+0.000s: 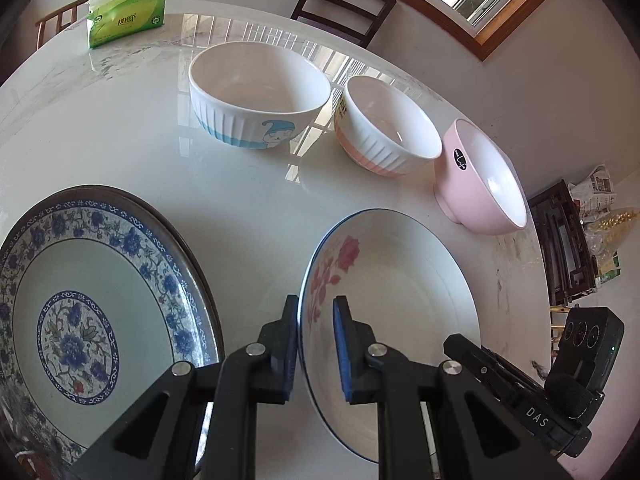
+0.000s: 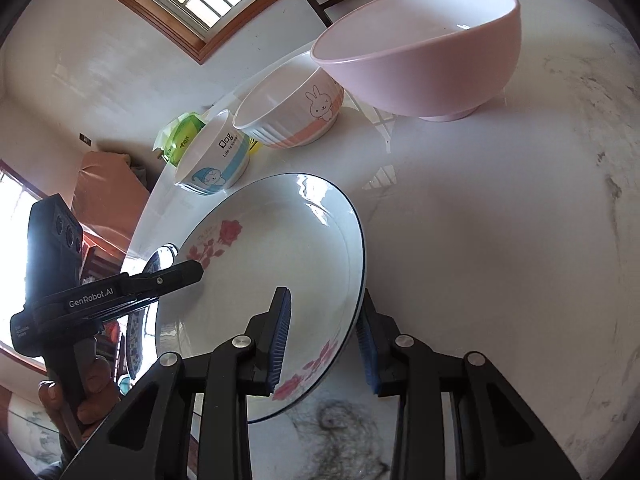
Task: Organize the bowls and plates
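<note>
A white plate with pink roses (image 1: 400, 300) (image 2: 280, 248) is gripped by both grippers at opposite rims. My left gripper (image 1: 316, 304) is shut on its left rim, one blue pad outside the rim and one inside. My right gripper (image 2: 324, 296) is shut on the right rim, which runs between its pads. A blue-flowered plate (image 1: 92, 308) lies to the left on a darker plate. Three bowls stand in a row behind: blue-striped (image 1: 260, 96) (image 2: 212, 164), peach-striped (image 1: 388, 128) (image 2: 288, 116) and plain pink (image 1: 480, 184) (image 2: 420, 48).
A green tissue pack (image 1: 124, 16) sits at the far side of the white marble table (image 1: 120, 132). A dark chair (image 1: 344, 4) stands behind it under a window. Dark wooden furniture with newspapers (image 1: 568, 240) is beyond the table's right edge. A person's hand (image 2: 88, 400) holds the left gripper.
</note>
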